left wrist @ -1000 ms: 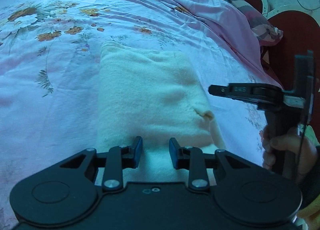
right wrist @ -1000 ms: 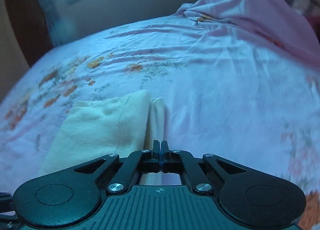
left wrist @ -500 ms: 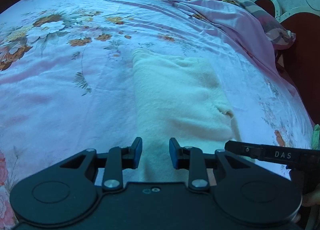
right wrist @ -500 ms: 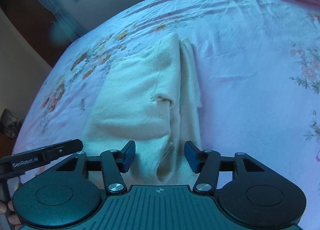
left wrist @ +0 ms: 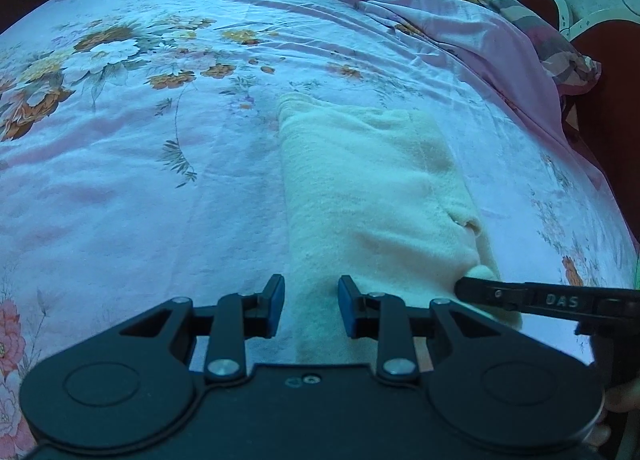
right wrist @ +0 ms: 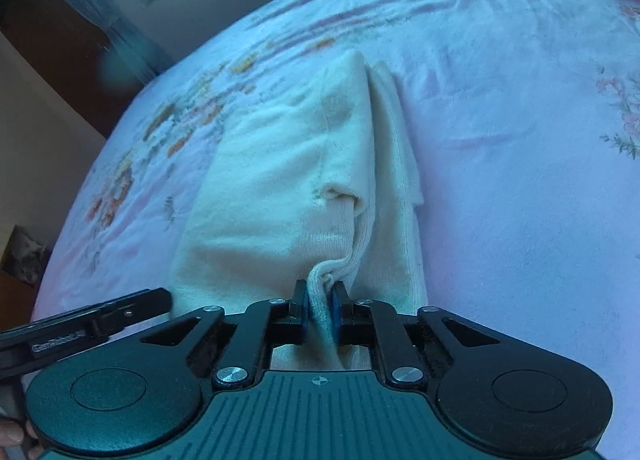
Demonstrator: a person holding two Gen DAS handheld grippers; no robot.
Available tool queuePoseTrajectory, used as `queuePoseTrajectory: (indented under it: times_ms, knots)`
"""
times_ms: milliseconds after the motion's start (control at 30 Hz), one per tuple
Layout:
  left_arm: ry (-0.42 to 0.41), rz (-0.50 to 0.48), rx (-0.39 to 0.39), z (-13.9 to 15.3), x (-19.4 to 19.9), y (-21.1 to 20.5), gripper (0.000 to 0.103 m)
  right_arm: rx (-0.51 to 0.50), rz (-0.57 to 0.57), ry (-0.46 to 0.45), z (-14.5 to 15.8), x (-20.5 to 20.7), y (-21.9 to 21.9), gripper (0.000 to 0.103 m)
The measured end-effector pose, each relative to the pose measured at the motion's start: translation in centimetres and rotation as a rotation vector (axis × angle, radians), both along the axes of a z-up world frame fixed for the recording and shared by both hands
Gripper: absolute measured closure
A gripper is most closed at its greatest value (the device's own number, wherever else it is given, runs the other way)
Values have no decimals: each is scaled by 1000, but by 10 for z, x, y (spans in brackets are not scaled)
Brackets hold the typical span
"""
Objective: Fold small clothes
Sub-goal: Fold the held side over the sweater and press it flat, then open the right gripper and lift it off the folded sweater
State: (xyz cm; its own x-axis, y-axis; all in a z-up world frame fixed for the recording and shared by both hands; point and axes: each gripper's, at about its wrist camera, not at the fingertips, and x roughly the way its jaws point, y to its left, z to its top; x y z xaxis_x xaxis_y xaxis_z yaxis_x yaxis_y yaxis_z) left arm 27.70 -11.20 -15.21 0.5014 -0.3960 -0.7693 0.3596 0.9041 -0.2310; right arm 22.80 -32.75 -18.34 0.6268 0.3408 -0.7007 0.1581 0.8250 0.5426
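Nearest in the right wrist view, the right gripper (right wrist: pixel 320 310) is pinching a bunched ridge of the cream garment (right wrist: pixel 280 180) at its near hem; its jaws have just been closing, and the cloth is standing up between the blue pads. In the left wrist view, the left gripper (left wrist: pixel 311 306) is hovering with its jaws partly spread over the near left part of the same hem, the left edge of the cloth lying between the fingers, with neither pad visibly pressing on it. The garment (left wrist: pixel 372 188) is lying lengthwise on the floral bedsheet (left wrist: pixel 140 180), already narrowed, with a side flap turned in along its right.

The step in hand looks like taking both near corners to carry the hem towards the far end. To do it well, the left gripper should be closing on the left corner before any lift, so both sides are rising together and the turned-in flap is not sliding out.

Beyond the garment's far edge the sheet is lying flat, giving room for the fold. At far right a crumpled pink cover (left wrist: pixel 480 44) is piling up, well apart from the garment.
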Motion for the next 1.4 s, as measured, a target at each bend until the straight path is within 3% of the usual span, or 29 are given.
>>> queuePoseTrajectory:
  times_ms: [167,267,367,400,533,600,733,867,933,1000,1067,1167,1267,1400]
  knots:
    - [-12,-35,-12,3,-2,-15,76,-142,-16,-116,35,-21,6,94]
    - [-19,-61,-18,2,-6,-26,76,-206,-56,-149,42,-38,3,95]
    - [-15,-81,31,-9,-9,-39,69,-250,-26,8,2,-35,5,94]
    - [-12,-80,49,-13,-9,-40,67,-271,1,14,-4,-33,9,94]
    - [-8,-66,48,-10,-8,-30,69,-268,-42,-73,22,-39,5,92]
    - [-47,-54,29,4,-5,-27,69,-347,-46,-143,41,-35,7,91]
    - [-74,-91,0,20,18,-47,69,-353,-15,-199,51,1,9,91]
    - [-61,-103,40,1,56,-75,69,-367,29,-192,39,58,16,91]
    - [-33,-66,53,-15,76,-79,68,-427,32,-183,23,83,17,91]
    - [-27,-38,60,-25,92,-78,66,-512,22,-100,-7,106,11,92]
    - [-4,-21,43,-30,108,-78,66,-484,4,-82,-28,113,-2,92]
    - [2,10,29,-27,122,-81,67,-469,-2,-85,-22,115,-10,92]
    - [-21,23,27,-23,133,-85,69,-453,-26,-168,1,116,-11,91]
    - [-24,33,96,-32,146,-97,64,-490,-22,-101,-9,148,-11,91]
